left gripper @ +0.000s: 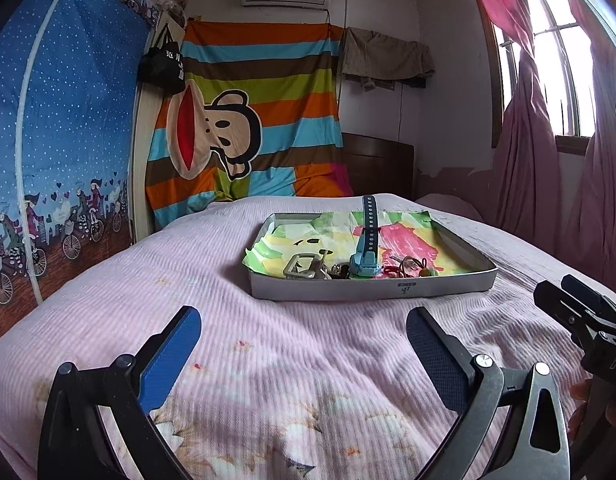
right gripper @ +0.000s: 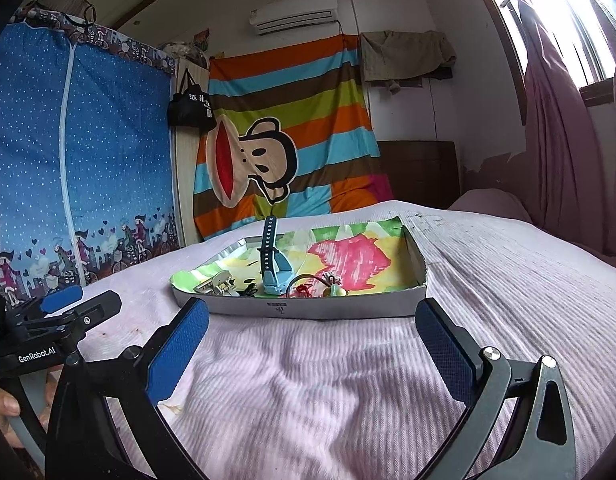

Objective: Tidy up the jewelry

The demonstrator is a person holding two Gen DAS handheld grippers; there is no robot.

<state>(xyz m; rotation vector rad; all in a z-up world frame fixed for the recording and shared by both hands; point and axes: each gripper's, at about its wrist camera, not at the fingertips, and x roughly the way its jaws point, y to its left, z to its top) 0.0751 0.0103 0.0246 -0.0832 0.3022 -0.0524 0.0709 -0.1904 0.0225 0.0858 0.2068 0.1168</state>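
A shallow grey tray [left gripper: 367, 286] [right gripper: 327, 308] lined with colourful paper lies on the pink bedspread. In it a light-blue watch [left gripper: 365, 254] [right gripper: 274, 276] stands with its strap upright, beside a silver clasp [left gripper: 304, 270] [right gripper: 214, 284], small dark pieces [left gripper: 339, 270] and a red-corded charm [left gripper: 411, 266] [right gripper: 331, 286]. My left gripper [left gripper: 304, 344] is open and empty, short of the tray's near wall. My right gripper [right gripper: 311, 344] is open and empty, just before the tray. Each gripper shows at the edge of the other's view, the right one [left gripper: 579, 308] and the left one [right gripper: 64, 300].
The bed [left gripper: 268, 360] spreads around the tray. A blue fabric wardrobe [left gripper: 56, 140] stands left, a striped monkey sheet [left gripper: 248, 128] hangs behind, a dark headboard [left gripper: 377, 164] and pink curtains [left gripper: 547, 152] are at the right.
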